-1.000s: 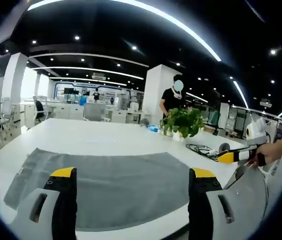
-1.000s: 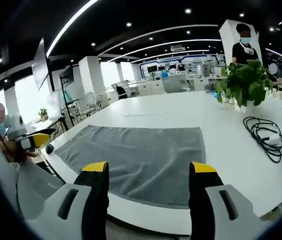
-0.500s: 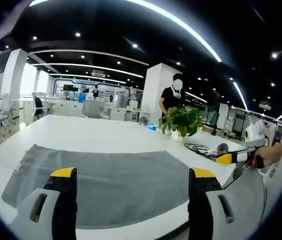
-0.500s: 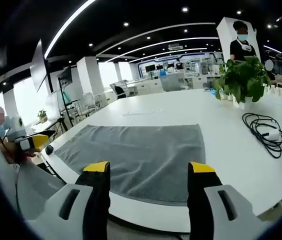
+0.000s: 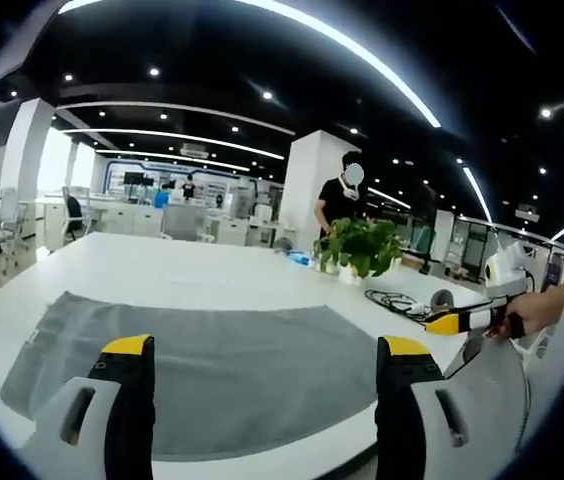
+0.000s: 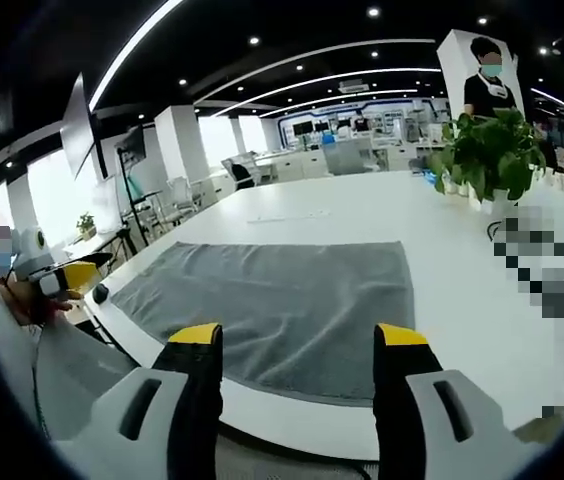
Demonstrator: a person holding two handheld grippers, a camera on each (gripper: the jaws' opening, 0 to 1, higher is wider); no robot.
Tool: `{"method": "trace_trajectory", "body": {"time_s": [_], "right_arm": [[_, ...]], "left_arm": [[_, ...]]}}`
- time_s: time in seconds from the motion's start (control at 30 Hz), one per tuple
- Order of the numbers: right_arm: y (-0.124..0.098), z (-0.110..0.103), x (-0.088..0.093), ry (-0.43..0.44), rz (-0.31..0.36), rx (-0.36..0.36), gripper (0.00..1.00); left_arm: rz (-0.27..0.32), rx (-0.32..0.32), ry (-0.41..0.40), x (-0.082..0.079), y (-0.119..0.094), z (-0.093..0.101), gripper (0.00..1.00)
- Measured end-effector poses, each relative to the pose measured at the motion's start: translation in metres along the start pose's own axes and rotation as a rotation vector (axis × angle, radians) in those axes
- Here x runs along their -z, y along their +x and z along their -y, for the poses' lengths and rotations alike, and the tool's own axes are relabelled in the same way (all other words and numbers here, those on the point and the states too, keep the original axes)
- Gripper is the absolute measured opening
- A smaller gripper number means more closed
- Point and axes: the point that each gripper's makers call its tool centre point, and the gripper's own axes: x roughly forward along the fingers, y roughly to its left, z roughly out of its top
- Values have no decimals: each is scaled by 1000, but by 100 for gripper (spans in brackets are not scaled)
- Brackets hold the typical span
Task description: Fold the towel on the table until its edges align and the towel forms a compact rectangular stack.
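1. The grey towel [image 5: 202,370] lay spread flat in a single layer on the white table [image 5: 192,275], its near long edge running close to the table's near edge. In the right gripper view the towel [image 6: 282,305] looked smooth, with no fold started.
2. The left gripper [image 5: 262,385] hovered above the near edge with its yellow-tipped jaws set wide apart and nothing between them.
3. The right gripper [image 6: 297,375] was likewise held over the near edge, jaws apart and empty. It also appeared at the right of the left gripper view [image 5: 462,322], held in the person's hand [image 5: 542,305] well apart from the towel.
4. A potted plant [image 6: 487,150] stood on the far side of the table, well clear of the towel; a coiled black cable [image 5: 397,300] lay near it. A person in a dark top [image 5: 340,205] stood behind the plant.
5. Judgement: the task was at its start; the step in hand was the approach to the first grasp.
6. To do it well, each gripper should come down on one near corner, pinching only the single cloth layer at the hem.
7. Both corners should then be lifted evenly and carried over to the far edge, so the edges match without skew.
8. Risk: uneven lift could drag the towel towards the plant or cable.
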Motion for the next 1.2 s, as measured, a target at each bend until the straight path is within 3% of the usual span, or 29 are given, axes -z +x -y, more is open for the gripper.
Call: {"method": "trace_trajectory", "body": {"time_s": [0.4,0.63,0.67,1.2], "right_arm": [[0,2,-3,21,3,1,61],[-1,5,-6,37,11,-5,61],[0,6,-7,33,11,-8,61],[4,29,-44,-27,37,-19,60]], "left_arm": [[-51,54,67,0,3,17,97],[-44,79,119,-14,7,22,97],[-42,98,164,-20,9,27,97],[-99,342,230,-22,48,88,96]]}}
